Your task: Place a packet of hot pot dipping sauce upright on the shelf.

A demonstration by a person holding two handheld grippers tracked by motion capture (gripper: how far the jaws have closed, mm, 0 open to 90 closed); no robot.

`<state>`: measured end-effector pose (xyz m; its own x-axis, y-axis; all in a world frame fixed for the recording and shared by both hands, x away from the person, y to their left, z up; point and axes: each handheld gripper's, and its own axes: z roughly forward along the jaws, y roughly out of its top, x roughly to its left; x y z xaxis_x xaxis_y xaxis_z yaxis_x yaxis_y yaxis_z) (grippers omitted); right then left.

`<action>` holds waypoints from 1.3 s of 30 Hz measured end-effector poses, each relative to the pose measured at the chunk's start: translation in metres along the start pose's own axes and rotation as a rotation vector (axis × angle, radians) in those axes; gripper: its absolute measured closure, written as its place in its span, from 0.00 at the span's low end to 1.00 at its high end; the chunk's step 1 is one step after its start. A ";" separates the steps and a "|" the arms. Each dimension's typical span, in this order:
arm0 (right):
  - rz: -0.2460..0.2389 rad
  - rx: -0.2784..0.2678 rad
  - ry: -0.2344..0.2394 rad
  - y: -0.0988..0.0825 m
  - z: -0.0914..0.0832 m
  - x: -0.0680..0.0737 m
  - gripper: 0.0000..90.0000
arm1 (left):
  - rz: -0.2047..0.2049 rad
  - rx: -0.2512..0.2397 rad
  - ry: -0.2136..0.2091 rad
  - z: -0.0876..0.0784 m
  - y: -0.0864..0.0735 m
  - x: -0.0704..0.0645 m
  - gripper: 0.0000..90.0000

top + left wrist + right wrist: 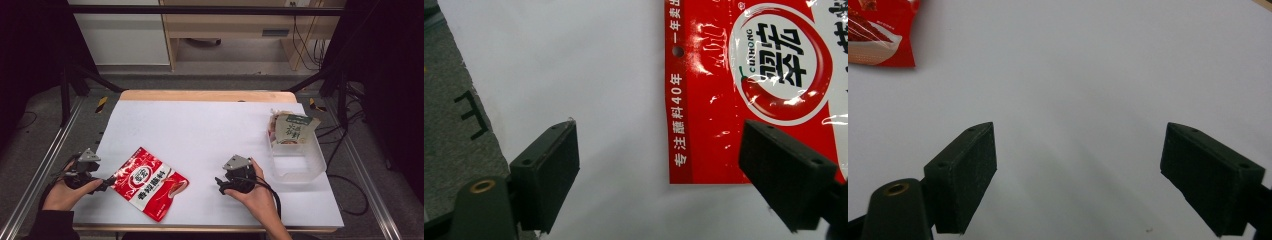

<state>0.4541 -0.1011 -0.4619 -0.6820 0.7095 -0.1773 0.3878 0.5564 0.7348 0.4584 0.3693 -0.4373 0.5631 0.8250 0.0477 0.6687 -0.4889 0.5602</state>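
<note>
The red seasoning packet [149, 182] lies flat on the white worktop [200, 130]. The left gripper [106, 184] straddles its corner, jaws wide, gripping nothing. The right gripper [222, 186] hovers open and empty. Next: close the left jaws on the packet's edge.

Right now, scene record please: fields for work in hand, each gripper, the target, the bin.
work in hand: left gripper reaching for the red pouch
left gripper: jaws open, astride the pouch's near corner, pads not pressing on it
right gripper: jaws open, nothing between them, over bare white table top
red pouch: lies flat on the table, near left
clear bin: far right of the table, holds a green-and-white pouch leaning at its far end
</note>
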 end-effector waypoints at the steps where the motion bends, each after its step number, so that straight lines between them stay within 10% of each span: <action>1: 0.002 0.002 0.000 0.000 0.000 0.000 0.17 | -0.003 -0.001 -0.006 0.000 -0.001 0.001 0.21; 27: 0.006 0.035 0.016 -0.002 0.004 0.001 0.17 | 0.017 0.113 -0.135 0.012 0.001 -0.009 0.56; 39: 0.002 0.042 0.021 -0.002 0.006 0.001 0.17 | -0.040 0.108 -0.216 0.008 0.003 -0.009 0.80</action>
<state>0.4560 -0.0985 -0.4670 -0.6939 0.7018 -0.1615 0.4149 0.5728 0.7069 0.4588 0.3582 -0.4427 0.6184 0.7700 -0.1571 0.7338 -0.4942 0.4661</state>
